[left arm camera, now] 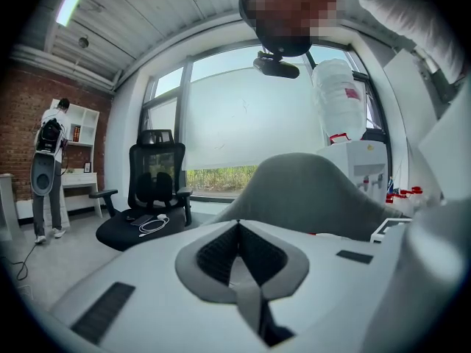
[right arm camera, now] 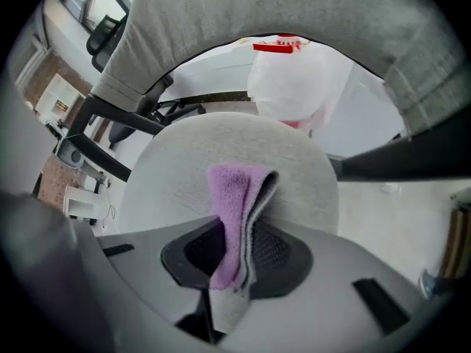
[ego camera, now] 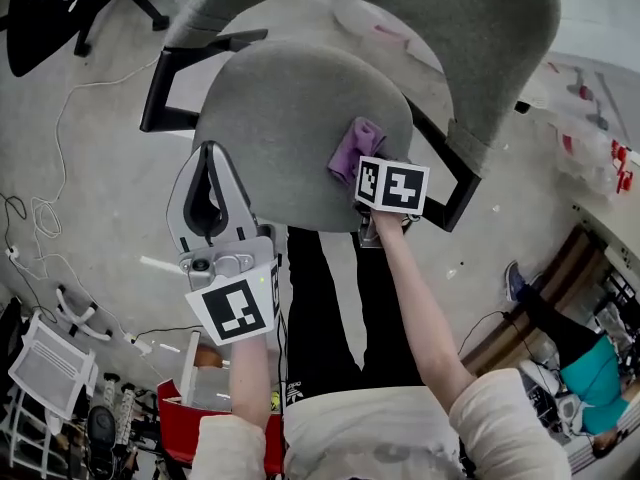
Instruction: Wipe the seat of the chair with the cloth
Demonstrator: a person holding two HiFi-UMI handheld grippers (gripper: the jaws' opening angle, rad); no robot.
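The grey chair fills the middle of the head view, and its round seat point(ego camera: 280, 128) is the landmark here. Behind the seat rises the broad grey backrest point(ego camera: 480, 38). The black left armrest point(ego camera: 172, 86) runs along the seat's left side and the black right armrest point(ego camera: 458, 180) along its right.

Off the seat's front left edge, the left gripper point(ego camera: 209, 150) is held with its marker cube toward the person. In its own view its two fingertips meet at a point with nothing between them point(left arm camera: 237, 226), and it looks level toward the backrest. Well beyond the seat in that view stand a black office chair point(left arm camera: 151, 197) and a water dispenser point(left arm camera: 346, 145), and a person point(left arm camera: 50, 168) stands far off at the brick wall.

At the seat's front right, the right gripper point(ego camera: 358, 173) reaches in over the upholstery. Its jaws are clamped on a folded purple cloth point(right arm camera: 234, 197).

The cloth is the smallest thing. It sticks out past the fingertips and lies over the seat's right part, just inside the right armrest point(ego camera: 355, 146). Whether it presses on the fabric cannot be told.
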